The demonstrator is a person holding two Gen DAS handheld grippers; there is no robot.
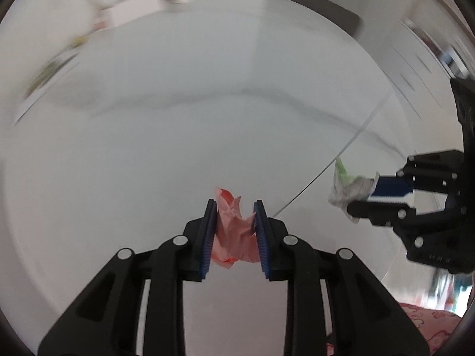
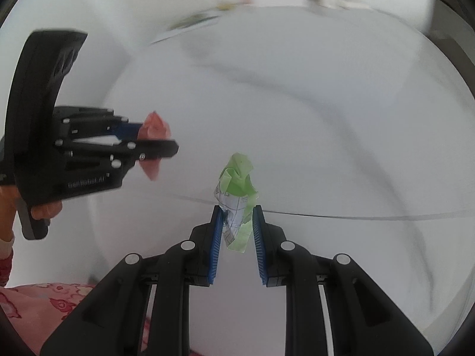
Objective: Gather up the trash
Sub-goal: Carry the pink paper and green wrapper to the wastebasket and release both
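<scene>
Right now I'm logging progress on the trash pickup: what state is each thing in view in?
left gripper: shut on the pink paper
pink paper: crumpled, held off the table
right gripper: shut on the green-and-white paper
green-and-white paper: crumpled, held off the table
white table: bare below both grippers

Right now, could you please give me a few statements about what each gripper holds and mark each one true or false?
1. The left gripper is closed on a crumpled pink paper. True.
2. The right gripper is empty. False: it grips a crumpled green and white paper.
3. Both papers lie on the white table. False: both sit between gripper pads, held clear of the table.
4. The right gripper appears at the right edge of the left wrist view. True.
</scene>
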